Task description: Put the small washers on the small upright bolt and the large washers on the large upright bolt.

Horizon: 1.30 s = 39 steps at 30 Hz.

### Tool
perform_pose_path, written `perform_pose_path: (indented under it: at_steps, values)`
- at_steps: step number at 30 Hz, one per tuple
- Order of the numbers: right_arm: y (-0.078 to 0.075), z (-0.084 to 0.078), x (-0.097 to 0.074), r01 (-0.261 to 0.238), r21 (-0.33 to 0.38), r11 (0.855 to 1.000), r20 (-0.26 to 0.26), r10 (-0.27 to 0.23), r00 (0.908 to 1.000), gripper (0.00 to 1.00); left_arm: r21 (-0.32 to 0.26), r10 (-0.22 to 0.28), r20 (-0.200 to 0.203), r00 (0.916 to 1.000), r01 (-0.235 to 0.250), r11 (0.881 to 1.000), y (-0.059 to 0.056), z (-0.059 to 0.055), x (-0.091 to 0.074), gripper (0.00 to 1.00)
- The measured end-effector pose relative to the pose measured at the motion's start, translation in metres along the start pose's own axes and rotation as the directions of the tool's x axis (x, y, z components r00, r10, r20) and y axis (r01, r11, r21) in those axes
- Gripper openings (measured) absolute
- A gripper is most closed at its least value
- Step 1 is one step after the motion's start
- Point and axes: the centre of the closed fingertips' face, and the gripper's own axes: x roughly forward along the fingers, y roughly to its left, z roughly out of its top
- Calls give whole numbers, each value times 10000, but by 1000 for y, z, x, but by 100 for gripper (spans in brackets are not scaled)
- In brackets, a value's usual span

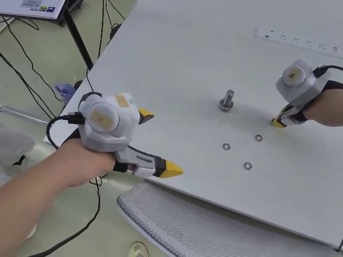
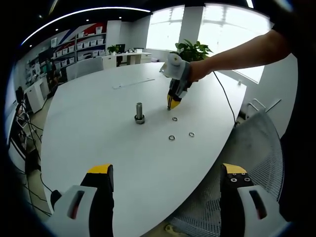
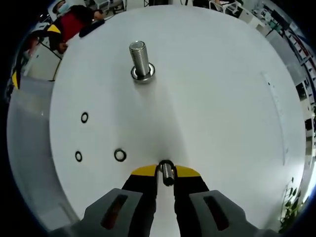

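the left hand (image 1: 80,160) holds the left gripper (image 1: 158,142) about level over the near edge of the table, with the forearm coming in from the lower left. the right hand (image 1: 326,107) points the right gripper (image 1: 278,123) steeply downward, and its tips touch the white table (image 1: 177,53).

the table is oval and white. a grey mesh chair (image 1: 182,219) stands at its edge, close to the left gripper. black cables (image 1: 27,80) lie on the floor, and a power strip (image 1: 300,42) lies beyond the right gripper. in the left gripper view, bright windows and a green plant (image 2: 190,49) are behind the table.

the left gripper's jaws stand wide apart and hold nothing. the right gripper's jaws are pressed together on the small bolt (image 3: 168,174), which sits between the yellow tips. the large bolt (image 3: 139,59) stands upright ahead of the right gripper, with a metal ring (image 3: 143,74) at its foot. three small washers (image 3: 120,155) lie flat on the left side of the right gripper's own view. the nearest is just beside the tips, and all are well ahead of the left gripper.
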Motion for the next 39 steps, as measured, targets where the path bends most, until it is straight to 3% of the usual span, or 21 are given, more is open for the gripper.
perform_pose_path:
  at_steps: [27,32,39]
  values:
    - [0,2,0,-98,-94,9999,71,98,9999,13,-4,-37,-89,10000,37,10000,-2,-3,-3,88]
    - [-5,2,3,-89,-149,9998,60,90,9999,18,5,-46,-91,9999,46,10000,-3,-3,-3,88]
    - [-2,2,0,-130,-226,9997,98,132,9999,23,12,-66,-114,9999,66,10000,-2,-4,-3,87]
